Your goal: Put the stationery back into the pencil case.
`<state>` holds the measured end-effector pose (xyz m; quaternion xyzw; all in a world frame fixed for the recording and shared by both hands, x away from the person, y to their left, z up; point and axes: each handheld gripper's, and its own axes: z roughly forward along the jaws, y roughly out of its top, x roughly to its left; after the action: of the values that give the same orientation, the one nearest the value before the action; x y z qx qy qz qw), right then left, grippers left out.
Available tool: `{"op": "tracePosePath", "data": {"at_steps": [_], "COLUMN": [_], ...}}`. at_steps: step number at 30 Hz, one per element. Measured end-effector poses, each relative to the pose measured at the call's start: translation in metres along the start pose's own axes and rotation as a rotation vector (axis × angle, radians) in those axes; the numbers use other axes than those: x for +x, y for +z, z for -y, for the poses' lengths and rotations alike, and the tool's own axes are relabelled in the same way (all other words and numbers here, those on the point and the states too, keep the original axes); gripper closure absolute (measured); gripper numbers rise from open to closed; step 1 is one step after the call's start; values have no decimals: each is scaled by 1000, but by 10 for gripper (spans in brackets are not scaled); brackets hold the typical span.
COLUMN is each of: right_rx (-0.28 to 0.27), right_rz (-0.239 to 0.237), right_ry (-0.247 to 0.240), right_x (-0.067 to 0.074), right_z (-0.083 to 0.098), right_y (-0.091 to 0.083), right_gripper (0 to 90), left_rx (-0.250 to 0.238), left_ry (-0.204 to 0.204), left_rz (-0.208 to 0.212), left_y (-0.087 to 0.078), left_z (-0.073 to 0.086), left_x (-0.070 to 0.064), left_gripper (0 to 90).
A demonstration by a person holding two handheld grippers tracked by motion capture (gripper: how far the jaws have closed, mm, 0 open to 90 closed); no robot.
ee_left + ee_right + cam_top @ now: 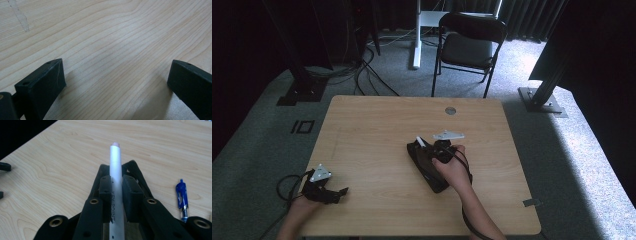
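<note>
My right gripper (117,187) is shut on a white pen (115,170) printed "KEY POINT". The pen lies lengthwise between the jaws, and its pinkish tip sticks out past them. In the high view the right gripper (424,149) hovers mid-table over a black pouch (428,175), with the white pen (420,142) pointing toward the far left. A blue pen (182,195) lies on the wood to the right of the jaws. My left gripper (337,192) rests near the table's front left corner. Its jaws (115,82) stand wide open over bare wood with nothing between them.
The wooden table (377,120) has a round grommet (450,110) near its far edge. A black folding chair (467,47) and a white desk leg (416,35) stand on the carpet beyond it. Cables trail on the floor at the far left.
</note>
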<state>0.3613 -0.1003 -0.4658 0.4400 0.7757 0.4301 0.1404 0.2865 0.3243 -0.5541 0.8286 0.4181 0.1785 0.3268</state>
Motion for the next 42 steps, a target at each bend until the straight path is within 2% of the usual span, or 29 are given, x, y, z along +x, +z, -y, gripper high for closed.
{"op": "tracePosePath", "data": {"at_steps": [15,21,26,30,36,42], "right_rx": [101,134,164,191,200,172], "right_rz": [31,63,67,82,60,44], "right_ry": [-13,-31,-20,-39,-37,-34], "right_x": [5,8,7,10,10,9], "right_z": [13,13,16,17,17,13], "right_y": [20,26,33,39,42,32], "right_gripper": [784,784,784,784,773,751], "left_rx": [0,0,0,0,0,1], "left_ry": [-1,-1,-1,-1,-1,3], "left_rz": [0,0,0,0,0,3], "left_y": [0,0,0,0,0,0], "left_z": [0,0,0,0,0,0], "left_x": [0,0,0,0,0,0], "left_gripper": [16,16,16,17,16,16]}}
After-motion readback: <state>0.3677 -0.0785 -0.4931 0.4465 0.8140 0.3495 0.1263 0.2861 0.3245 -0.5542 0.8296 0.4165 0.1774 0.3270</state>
